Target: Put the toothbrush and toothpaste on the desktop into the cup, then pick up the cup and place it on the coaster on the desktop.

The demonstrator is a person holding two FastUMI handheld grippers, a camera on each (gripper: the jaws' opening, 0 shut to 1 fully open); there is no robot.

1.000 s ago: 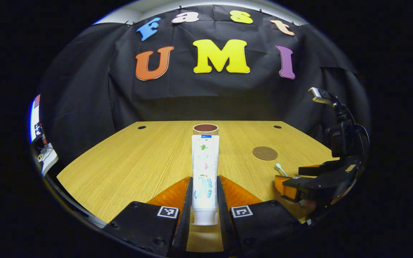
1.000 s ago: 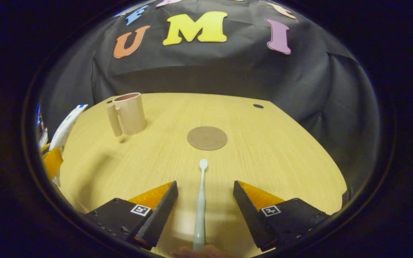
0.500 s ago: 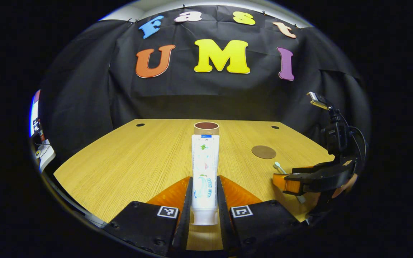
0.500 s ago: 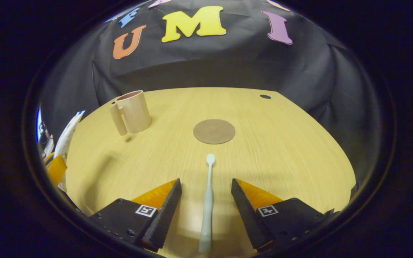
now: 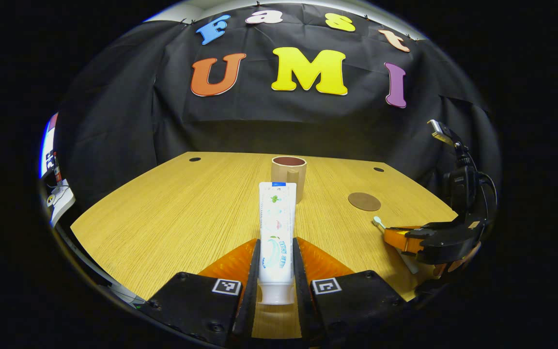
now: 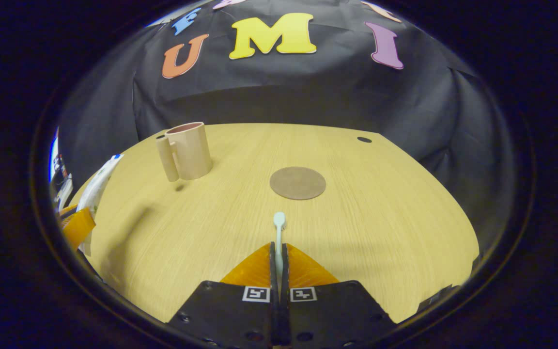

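Observation:
My left gripper [image 5: 277, 242] is shut on the white toothpaste tube [image 5: 277, 228], which points forward above the wooden desktop [image 5: 187, 213]. Beyond the tube's end stands the beige cup [image 5: 288, 170], handle toward me. In the right gripper view my right gripper [image 6: 278, 248] is shut on the pale toothbrush [image 6: 278, 230], whose head sticks out ahead of the fingertips. The round brown coaster [image 6: 298, 182] lies just past it, and the cup [image 6: 187, 151] stands to the far left. The right gripper [image 5: 397, 237] also appears at the right of the left gripper view, next to the coaster [image 5: 364, 201].
The desktop [image 6: 380, 218] has small dark cable holes near its far corners [image 5: 194, 159] [image 6: 364, 139]. Black cloth closes the back and sides. Some equipment [image 5: 56, 198] sits beyond the desk's left edge. The left gripper with the tube [image 6: 92, 194] shows at the left of the right gripper view.
My right gripper has closed from wide open onto the toothbrush. The left gripper, holding the toothpaste throughout, has shifted a little so the cup now sits to the tube's right.

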